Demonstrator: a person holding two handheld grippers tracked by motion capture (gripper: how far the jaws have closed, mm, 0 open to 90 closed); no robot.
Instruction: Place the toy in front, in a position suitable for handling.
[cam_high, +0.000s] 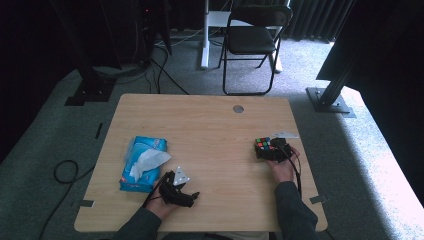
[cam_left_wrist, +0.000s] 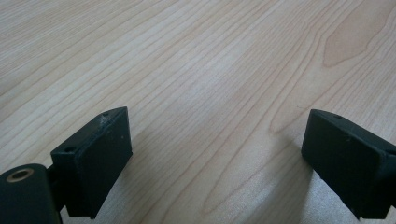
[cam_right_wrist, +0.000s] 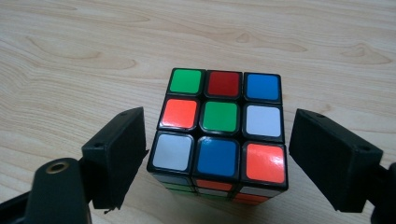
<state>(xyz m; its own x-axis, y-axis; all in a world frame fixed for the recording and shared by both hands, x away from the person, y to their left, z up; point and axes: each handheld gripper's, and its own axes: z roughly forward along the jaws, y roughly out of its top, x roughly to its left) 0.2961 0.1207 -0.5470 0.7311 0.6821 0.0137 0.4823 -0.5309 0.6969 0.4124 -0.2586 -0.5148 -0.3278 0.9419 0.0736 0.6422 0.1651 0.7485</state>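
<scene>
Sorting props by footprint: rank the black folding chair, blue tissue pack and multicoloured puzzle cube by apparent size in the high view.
1. Black folding chair, though farthest from the camera.
2. Blue tissue pack.
3. Multicoloured puzzle cube, smallest.

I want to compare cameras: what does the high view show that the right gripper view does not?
High view alone: a blue tissue pack, the left claw open near it, a folding chair behind the table. Right gripper view alone: the colours on the puzzle cube top, with a gap to each jaw. Both: that cube between the open right claw jaws, on the wooden table.
</scene>
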